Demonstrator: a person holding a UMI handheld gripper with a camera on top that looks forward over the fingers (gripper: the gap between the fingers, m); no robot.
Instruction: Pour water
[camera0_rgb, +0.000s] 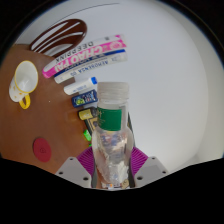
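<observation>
- The gripper (113, 172) was clenched on a clear plastic bottle (113, 140); both fingers pressed against its lower body, one at either side.
- The purple pads (139, 164) on the fingers' inner faces showed at each flank of the bottle, in contact with it.
- The bottle stood roughly upright between the fingers, its crinkled wall transparent and its neck rising just ahead of them.
- Whether the bottle's mouth carried a cap could not be told; the top of the neck (114, 93) appeared pale and translucent.
- A green object (110, 121) was seen through or just behind the bottle's upper part; its kind could not be determined.
- The surface beyond was a brown table (40, 115), which gave way to a pale, plain area on the far side.
- A row of flat packets or boxes (88, 58), white with pink and dark markings, lay fanned on the table beyond the bottle.
- A white measuring scoop with a yellow loop (22, 85) lay on the table, well apart from the bottle.
- A round pink disc (41, 149) lay on the table near the fingers, to the side of the bottle and not touching it.
- Small dark and blue items (84, 98) lay just beside the bottle's neck; no further detail was legible.
</observation>
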